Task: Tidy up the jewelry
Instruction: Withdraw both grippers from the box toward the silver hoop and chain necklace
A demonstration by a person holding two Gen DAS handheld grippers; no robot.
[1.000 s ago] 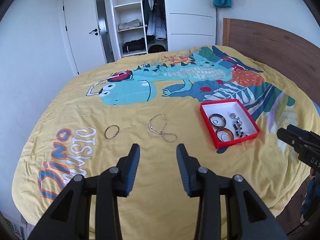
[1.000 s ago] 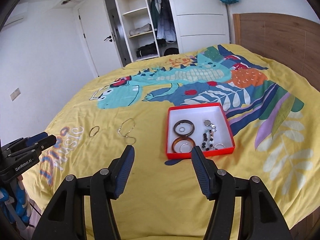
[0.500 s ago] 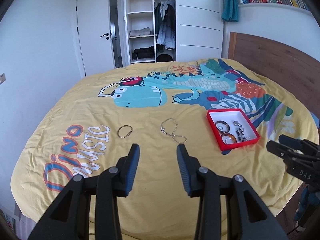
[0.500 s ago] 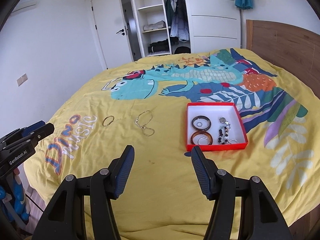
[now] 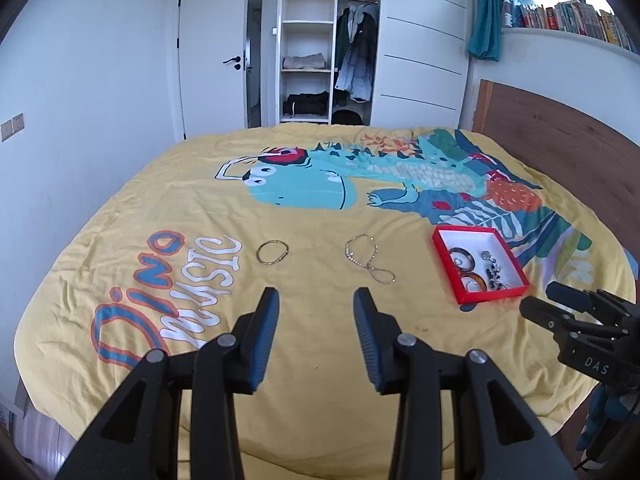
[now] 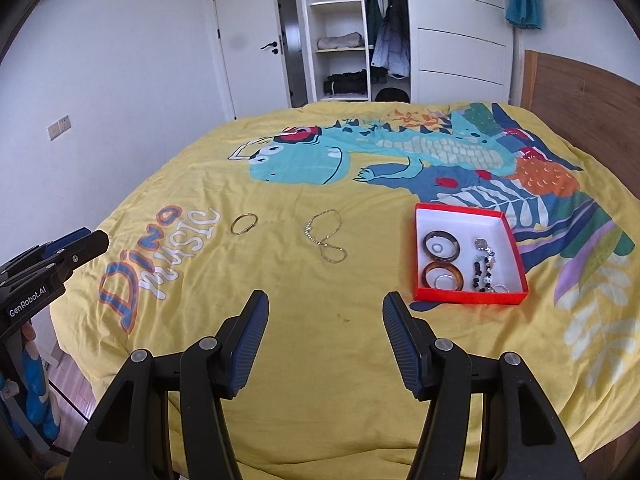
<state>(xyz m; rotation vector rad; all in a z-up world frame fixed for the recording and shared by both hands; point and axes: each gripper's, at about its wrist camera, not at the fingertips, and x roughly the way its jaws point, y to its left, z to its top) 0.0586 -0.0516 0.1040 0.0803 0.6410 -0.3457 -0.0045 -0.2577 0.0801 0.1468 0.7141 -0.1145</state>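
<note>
A red box [image 5: 445, 254] [image 6: 516, 252] with a white inside lies on the yellow bed cover and holds two dark bangles, a beaded string and small rings. To its left lies a thin gold chain [image 5: 366, 258] [image 6: 325, 236], and further left a gold bangle [image 5: 272, 253] [image 6: 243, 223]. My left gripper [image 5: 316, 304] hovers open over the cover, short of the chain, with nothing between its fingers. My right gripper [image 6: 325, 308] is also open and empty, near the bed's front edge, with the box ahead to its right.
The bed cover [image 5: 320, 360] has a dinosaur print and "Dino Music" lettering. A wooden headboard [image 5: 560, 136] stands at the right. Behind the bed are a white door [image 5: 212, 60] and an open wardrobe [image 5: 332, 52] with clothes. Floor shows past the bed's near left corner.
Both grippers have pulled back from the bed and swung level, so the jewelry and box look smaller and farther. Their jaws kept the same gap. Nothing on the cover moved.
</note>
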